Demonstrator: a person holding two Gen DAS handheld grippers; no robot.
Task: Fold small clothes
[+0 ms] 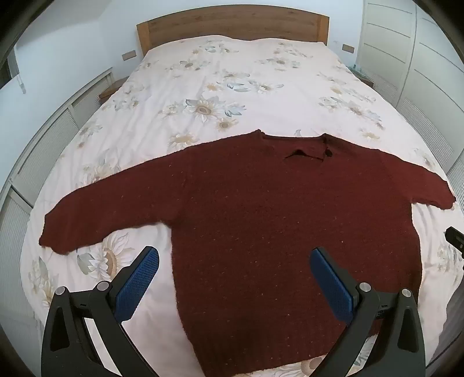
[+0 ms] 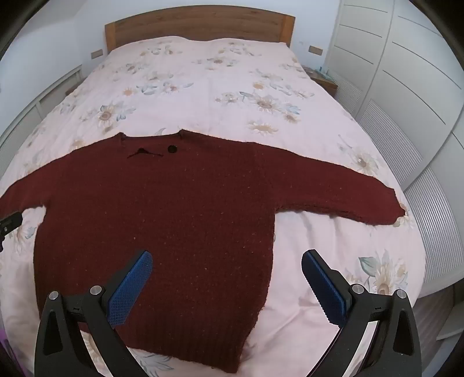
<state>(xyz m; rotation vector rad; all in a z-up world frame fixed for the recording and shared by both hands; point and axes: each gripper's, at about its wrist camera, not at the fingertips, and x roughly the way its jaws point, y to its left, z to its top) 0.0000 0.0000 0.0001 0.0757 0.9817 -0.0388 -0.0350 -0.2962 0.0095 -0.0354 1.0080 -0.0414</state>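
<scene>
A dark red knitted sweater lies flat on the bed with both sleeves spread out and the neck toward the headboard. The right wrist view shows the same sweater, with a dark button by its collar. My left gripper hangs open above the sweater's lower left side, with nothing between its blue pads. Over the lower right edge of the sweater, my right gripper is open too and holds nothing. A black tip of the right gripper shows at the right edge of the left wrist view.
The bed wears a pale floral cover and has a wooden headboard at the far end. White cabinets line the right side, and a low white unit runs along the left.
</scene>
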